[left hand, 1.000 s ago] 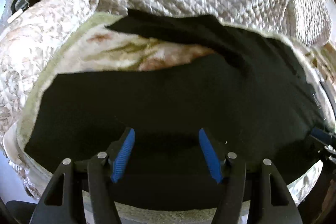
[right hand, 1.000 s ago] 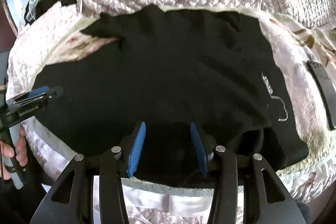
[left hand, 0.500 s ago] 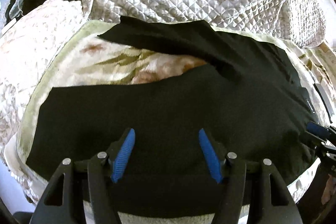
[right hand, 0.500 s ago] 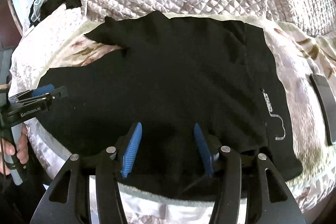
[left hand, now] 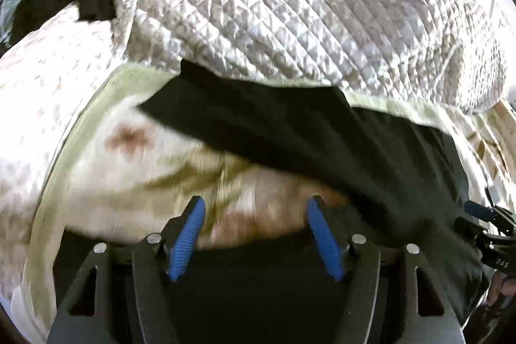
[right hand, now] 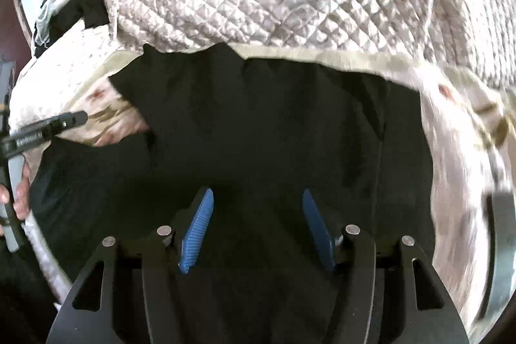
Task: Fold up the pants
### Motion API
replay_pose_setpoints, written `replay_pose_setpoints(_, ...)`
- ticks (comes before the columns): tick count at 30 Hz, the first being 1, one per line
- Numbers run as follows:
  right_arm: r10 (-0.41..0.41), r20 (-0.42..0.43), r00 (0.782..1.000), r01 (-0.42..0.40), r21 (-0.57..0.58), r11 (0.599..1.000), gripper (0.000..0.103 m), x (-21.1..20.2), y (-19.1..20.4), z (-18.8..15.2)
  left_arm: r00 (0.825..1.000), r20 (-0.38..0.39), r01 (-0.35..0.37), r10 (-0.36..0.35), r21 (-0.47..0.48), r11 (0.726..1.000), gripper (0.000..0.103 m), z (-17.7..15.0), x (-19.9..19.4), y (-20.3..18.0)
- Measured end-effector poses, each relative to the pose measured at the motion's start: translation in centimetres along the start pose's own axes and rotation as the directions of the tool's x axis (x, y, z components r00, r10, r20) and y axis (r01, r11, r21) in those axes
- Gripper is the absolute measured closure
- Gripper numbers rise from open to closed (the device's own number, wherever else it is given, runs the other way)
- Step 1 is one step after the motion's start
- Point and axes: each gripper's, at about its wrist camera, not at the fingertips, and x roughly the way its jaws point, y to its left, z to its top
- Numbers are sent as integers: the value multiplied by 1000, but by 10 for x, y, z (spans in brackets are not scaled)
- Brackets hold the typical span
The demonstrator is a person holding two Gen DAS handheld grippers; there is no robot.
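The black pants (right hand: 258, 131) lie spread flat on a floral blanket (left hand: 135, 170) that covers the bed, their far edge running along the foot of a heaped quilted cover (left hand: 306, 8) at the back of the blanket. One leg (left hand: 258, 124) reaches toward the blanket's far left corner, with a wedge of bare blanket between it and the near part of the pants. The left gripper (left hand: 254, 234) hovers above the near edge of the blanket, its jaws opening with nothing between the blue pads (left hand: 188, 242); the pants' near part sits just below and behind the fingertips, bare blanket showing beyond them. The right gripper (right hand: 258, 228) hangs over the middle of the pants, jaws also opening, the cloth lying under them and not pinched. Dark clothing (right hand: 87, 5) is piled at the far left corner of the bed
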Motion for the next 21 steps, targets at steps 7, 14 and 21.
replay_pose_setpoints(7,15,2,1000,-15,-58,998,44,49,-16,62,999,13,49,-49,37,998,27,55,58,-7)
replay_pose_setpoints(14,15,-7,1000,-15,-89,996,42,104,-38,115,1000,2,-12,11,49,999,25,85,118,4)
replay_pose_setpoints(21,27,-142,990,-46,-132,990,42,169,-46,138,997,-50,-63,65,47,997,45,83,157,13)
